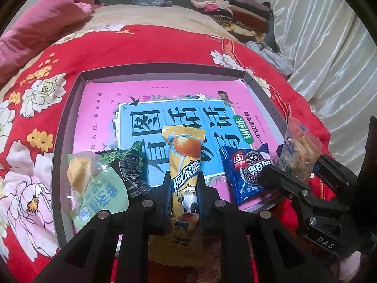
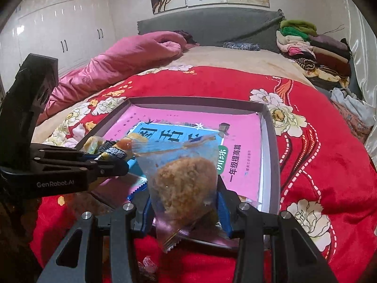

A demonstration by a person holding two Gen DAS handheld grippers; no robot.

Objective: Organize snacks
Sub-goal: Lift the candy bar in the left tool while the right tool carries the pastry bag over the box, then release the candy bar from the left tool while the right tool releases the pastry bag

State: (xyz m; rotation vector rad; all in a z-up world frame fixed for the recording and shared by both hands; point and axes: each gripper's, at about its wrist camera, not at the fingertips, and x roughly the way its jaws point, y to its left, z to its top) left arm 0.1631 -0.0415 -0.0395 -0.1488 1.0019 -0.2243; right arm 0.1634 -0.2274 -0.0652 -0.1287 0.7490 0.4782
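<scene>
Covering the bed, a red floral quilt (image 2: 318,141) bears a shallow grey cardboard tray (image 1: 70,108) holding a pink book (image 1: 99,99) and snack packets; left gripper (image 1: 182,193) clamps a yellow candy stick (image 1: 185,162); right gripper (image 2: 185,202) clamps a clear-wrapped floss cake (image 2: 183,184) over the tray's near edge.

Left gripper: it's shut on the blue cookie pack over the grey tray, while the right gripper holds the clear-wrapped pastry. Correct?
Not quite. In the left wrist view the left gripper is shut on the yellow candy stick; the blue cookie pack lies loose in the grey tray. The right gripper does hold the clear-wrapped pastry.
</scene>
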